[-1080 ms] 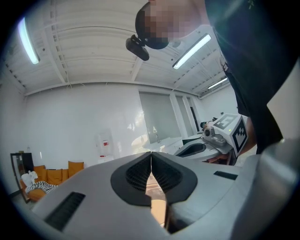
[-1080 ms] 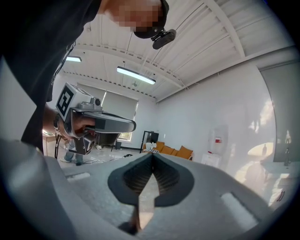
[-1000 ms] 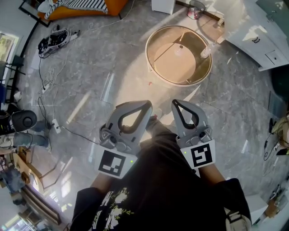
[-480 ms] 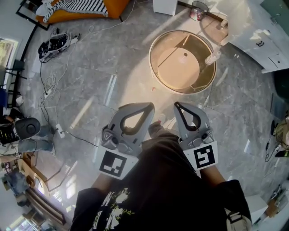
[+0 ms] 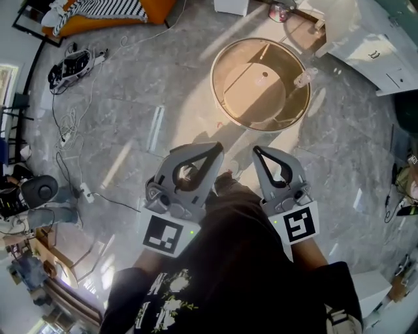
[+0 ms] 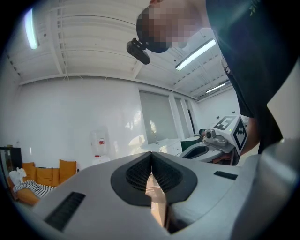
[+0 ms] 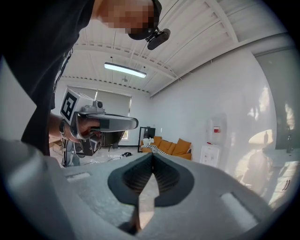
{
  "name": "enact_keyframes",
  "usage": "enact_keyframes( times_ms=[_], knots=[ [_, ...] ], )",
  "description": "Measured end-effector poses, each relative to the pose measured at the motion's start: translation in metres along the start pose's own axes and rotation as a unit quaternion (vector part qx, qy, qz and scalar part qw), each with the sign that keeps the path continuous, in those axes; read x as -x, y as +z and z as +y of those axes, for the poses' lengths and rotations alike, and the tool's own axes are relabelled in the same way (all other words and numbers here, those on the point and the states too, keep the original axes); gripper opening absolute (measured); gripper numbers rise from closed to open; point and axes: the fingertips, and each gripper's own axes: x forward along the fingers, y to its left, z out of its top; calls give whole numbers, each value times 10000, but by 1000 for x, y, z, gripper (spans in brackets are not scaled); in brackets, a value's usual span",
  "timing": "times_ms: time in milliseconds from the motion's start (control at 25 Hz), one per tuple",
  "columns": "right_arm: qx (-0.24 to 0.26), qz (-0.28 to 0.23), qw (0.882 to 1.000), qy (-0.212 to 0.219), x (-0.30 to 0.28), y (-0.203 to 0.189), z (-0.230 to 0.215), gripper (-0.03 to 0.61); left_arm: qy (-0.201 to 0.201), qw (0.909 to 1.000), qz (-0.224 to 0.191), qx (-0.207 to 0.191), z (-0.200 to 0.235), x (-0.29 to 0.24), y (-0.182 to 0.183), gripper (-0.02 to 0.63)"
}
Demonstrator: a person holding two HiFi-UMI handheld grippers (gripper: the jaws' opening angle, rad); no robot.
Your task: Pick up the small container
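A small clear container [image 5: 304, 78] stands at the right rim of a round wooden table [image 5: 225, 98], seen from above in the head view. My left gripper [image 5: 219, 149] and right gripper [image 5: 256, 150] are held side by side in front of the person, short of the table's near edge and well apart from the container. Both point level. In the left gripper view the jaws [image 6: 151, 157] are pressed together with nothing between them. In the right gripper view the jaws [image 7: 152, 159] are likewise closed and empty. The container shows in neither gripper view.
The floor is grey marble. Cables and a power strip [image 5: 81, 192] trail along the left. An orange sofa [image 5: 98, 19] stands at the far left, a white cabinet [image 5: 379, 52] at the far right, a small bin [image 5: 281, 12] beyond the table.
The person and both grippers have moved a little forward across the floor towards the round table. Both pairs of jaws stayed shut and empty.
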Motion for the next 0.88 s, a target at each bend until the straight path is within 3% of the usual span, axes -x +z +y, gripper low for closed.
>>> enact_keyframes(
  times_ms=[480,600,880],
  knots=[
    [213,192,9946,-993,-26,-2,-18,-5,-1032,9941,-337,66,29,-45,-15,12],
    [186,272,9910,-1300,-32,0,-38,-5,-1369,9897,-374,206,39,-71,-11,12],
    [74,227,9772,-2107,-55,11,-97,-5,-2162,9752,-479,-33,62,-130,3,12]
  ],
)
